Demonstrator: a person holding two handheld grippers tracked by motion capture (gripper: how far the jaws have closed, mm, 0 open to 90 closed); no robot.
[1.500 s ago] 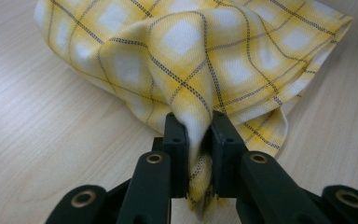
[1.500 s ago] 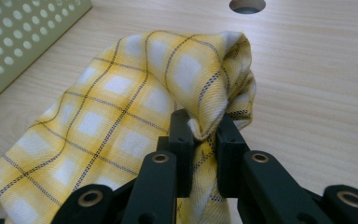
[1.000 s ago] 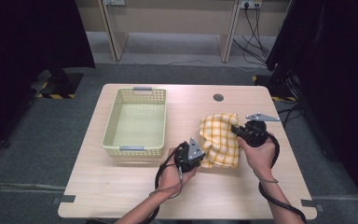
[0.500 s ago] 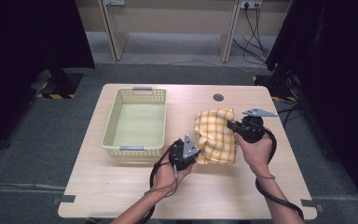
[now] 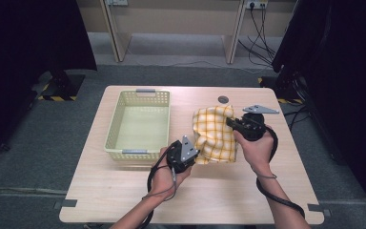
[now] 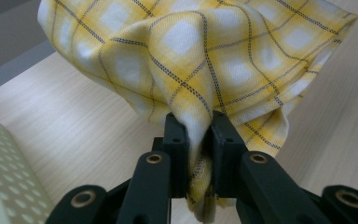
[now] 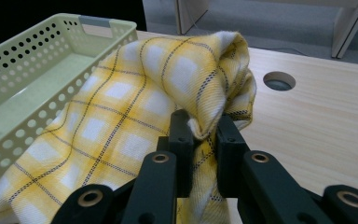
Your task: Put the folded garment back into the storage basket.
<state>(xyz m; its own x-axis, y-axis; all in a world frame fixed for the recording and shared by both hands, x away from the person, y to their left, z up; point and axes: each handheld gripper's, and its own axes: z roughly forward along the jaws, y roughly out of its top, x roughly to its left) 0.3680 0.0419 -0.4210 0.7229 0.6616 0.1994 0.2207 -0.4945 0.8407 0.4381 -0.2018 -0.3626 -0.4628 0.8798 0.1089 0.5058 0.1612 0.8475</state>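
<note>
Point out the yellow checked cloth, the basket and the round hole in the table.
Yellow checked cloth [image 5: 215, 136], high view, middle of its draped fabric.
Basket [image 5: 137, 94], high view, far rim beside the grey handle.
Round hole [image 7: 279, 80], right gripper view, its dark centre in the tabletop.

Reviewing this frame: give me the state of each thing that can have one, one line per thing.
yellow checked cloth: bunched, pinched at two spots, held between both grippers beside the basket.
left gripper: shut on a fold of the cloth.
right gripper: shut on a fold of the cloth.
basket: upright on the table, nothing inside.
table: bare wood, a round hole near its far edge.
</note>
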